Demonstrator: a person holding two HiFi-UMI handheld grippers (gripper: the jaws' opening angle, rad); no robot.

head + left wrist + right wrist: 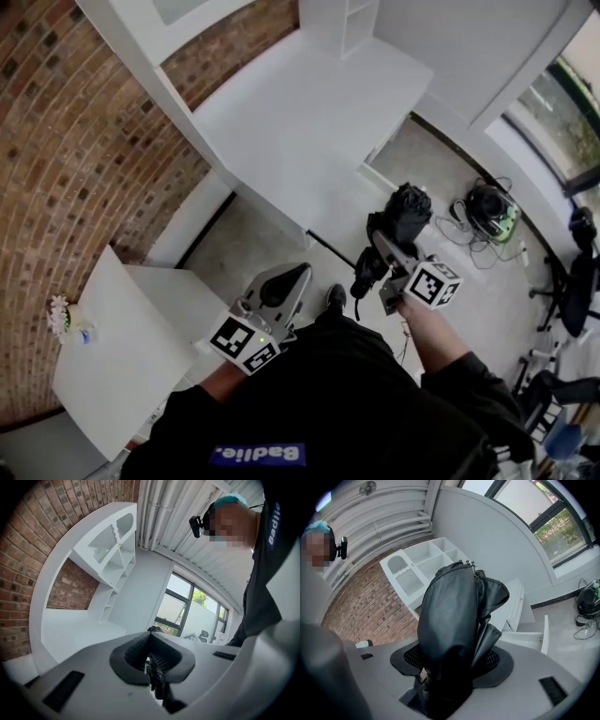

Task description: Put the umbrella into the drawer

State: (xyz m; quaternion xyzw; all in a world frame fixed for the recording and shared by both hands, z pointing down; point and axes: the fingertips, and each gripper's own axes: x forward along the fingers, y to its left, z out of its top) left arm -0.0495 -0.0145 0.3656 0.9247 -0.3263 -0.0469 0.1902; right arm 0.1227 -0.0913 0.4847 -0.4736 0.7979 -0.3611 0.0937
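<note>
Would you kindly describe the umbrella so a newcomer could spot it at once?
Find the white desk by the brick wall. Off its near edge, the right hand-held gripper clamps the umbrella: a folded black fabric bundle, the only thing held.

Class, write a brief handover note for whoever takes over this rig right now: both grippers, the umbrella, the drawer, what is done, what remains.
Left gripper: jaws together, holding nothing.
Right gripper: shut on the folded black umbrella, held in the air in front of the person.
Drawer: what looks like an open white drawer shows beyond the umbrella in the right gripper view, apart from it.
Done: umbrella is in hand.
Left: carry it to the drawer, lay it inside, release.
</note>
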